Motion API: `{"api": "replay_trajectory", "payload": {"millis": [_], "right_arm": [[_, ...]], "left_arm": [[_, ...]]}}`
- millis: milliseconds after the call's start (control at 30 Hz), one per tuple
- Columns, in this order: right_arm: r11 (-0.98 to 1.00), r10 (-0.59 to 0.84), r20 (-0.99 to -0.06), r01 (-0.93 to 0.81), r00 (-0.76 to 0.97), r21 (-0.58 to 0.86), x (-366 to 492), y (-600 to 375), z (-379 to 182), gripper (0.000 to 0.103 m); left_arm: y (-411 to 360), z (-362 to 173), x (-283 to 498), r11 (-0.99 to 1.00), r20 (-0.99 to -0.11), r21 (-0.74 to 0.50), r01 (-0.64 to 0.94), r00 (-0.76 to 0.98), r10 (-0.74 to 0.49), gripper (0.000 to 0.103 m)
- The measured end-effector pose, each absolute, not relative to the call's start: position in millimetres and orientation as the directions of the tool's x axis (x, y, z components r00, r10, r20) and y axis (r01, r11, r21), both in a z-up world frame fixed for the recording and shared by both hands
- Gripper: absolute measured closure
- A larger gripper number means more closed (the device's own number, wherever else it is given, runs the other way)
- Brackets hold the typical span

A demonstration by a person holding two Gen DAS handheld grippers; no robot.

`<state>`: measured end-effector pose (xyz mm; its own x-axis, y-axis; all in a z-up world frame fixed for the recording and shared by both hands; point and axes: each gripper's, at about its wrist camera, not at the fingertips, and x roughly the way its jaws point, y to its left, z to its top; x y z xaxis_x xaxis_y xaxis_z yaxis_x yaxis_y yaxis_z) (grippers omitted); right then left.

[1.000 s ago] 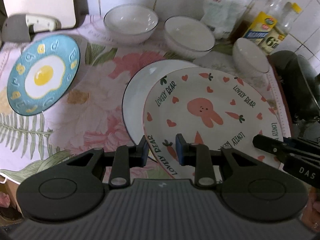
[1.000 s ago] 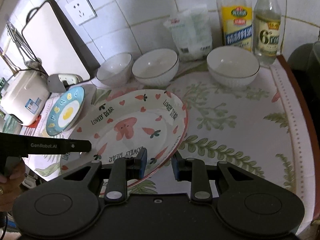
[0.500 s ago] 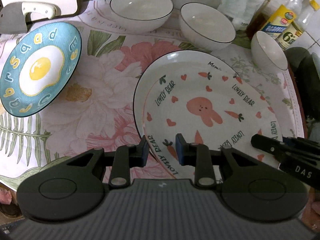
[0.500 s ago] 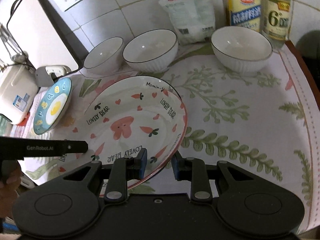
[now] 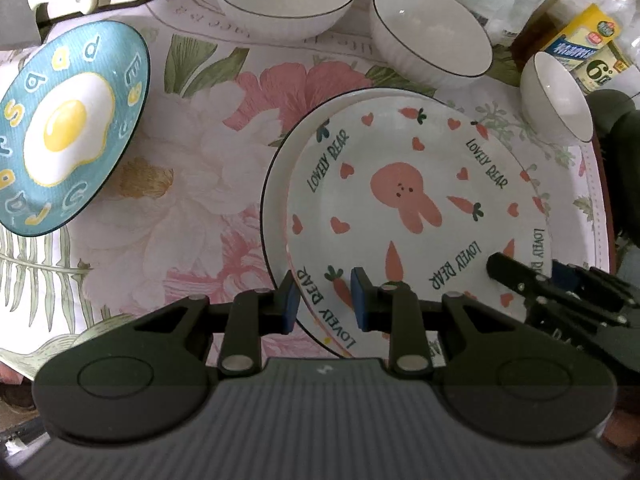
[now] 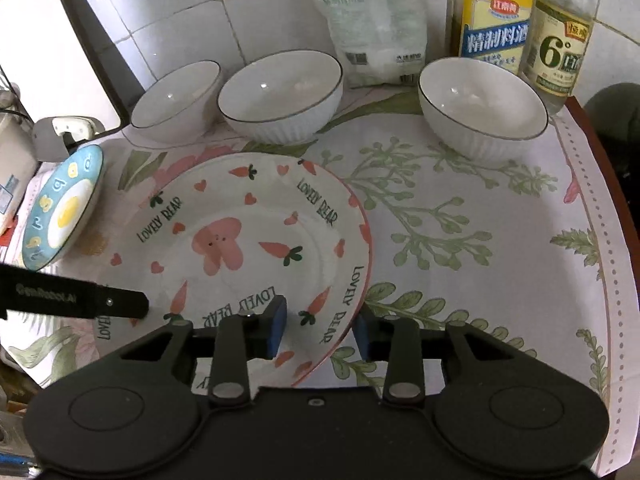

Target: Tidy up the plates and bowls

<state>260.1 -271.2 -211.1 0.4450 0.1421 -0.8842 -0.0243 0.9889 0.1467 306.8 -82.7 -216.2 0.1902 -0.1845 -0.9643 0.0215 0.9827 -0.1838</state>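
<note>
The rabbit "Lovely Bear" plate (image 5: 404,208) lies on top of a plain white plate (image 5: 276,184) in the middle of the table; it also shows in the right wrist view (image 6: 240,248). My left gripper (image 5: 325,300) has its pads either side of the plate's near-left rim. My right gripper (image 6: 318,330) is open, its pads spread wide of the plate's near-right rim. A blue fried-egg plate (image 5: 64,144) lies to the left. Three white bowls (image 6: 282,94) (image 6: 176,100) (image 6: 482,106) stand along the back.
Two bottles (image 6: 494,12) (image 6: 562,36) and a white bag (image 6: 372,24) stand against the tiled wall. A white appliance (image 6: 52,40) stands at the back left. The table's right edge (image 6: 608,184) is close to the right bowl.
The rabbit plate has come down onto the white plate. My right gripper's jaws have opened wider, off the rim. The left gripper stays at the rim.
</note>
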Motion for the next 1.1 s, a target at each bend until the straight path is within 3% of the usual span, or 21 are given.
{"api": "replay_trajectory", "payload": {"millis": [233, 400, 467, 933, 1100], "right_arm": [[0.991, 0.125, -0.873, -0.017, 0.471, 0.133, 254, -267, -217, 0.059], [0.998, 0.059, -0.881, -0.023, 0.469, 0.055, 256, -259, -222, 0.059], [0.999, 0.051, -0.881, -0.027, 0.471, 0.043, 254, -256, -221, 0.059], [1.0, -0.018, -0.91, -0.014, 0.414, -0.026, 229, -227, -166, 0.059], [0.999, -0.037, -0.899, -0.02, 0.437, -0.051, 216, -206, -136, 0.052]], "left_arm": [[-86, -215, 310, 0.988, -0.975, -0.152, -0.011, 0.164, -0.148, 0.076], [-92, -211, 312, 0.995, -0.984, -0.102, -0.016, 0.145, -0.099, 0.062], [-95, -206, 308, 0.997, -0.983, -0.071, 0.011, 0.17, -0.072, 0.061], [-69, -156, 269, 0.983, -0.97, -0.132, 0.129, 0.187, -0.155, 0.057], [-43, -130, 262, 0.977, -0.968, -0.12, 0.176, 0.197, -0.155, 0.053]]}}
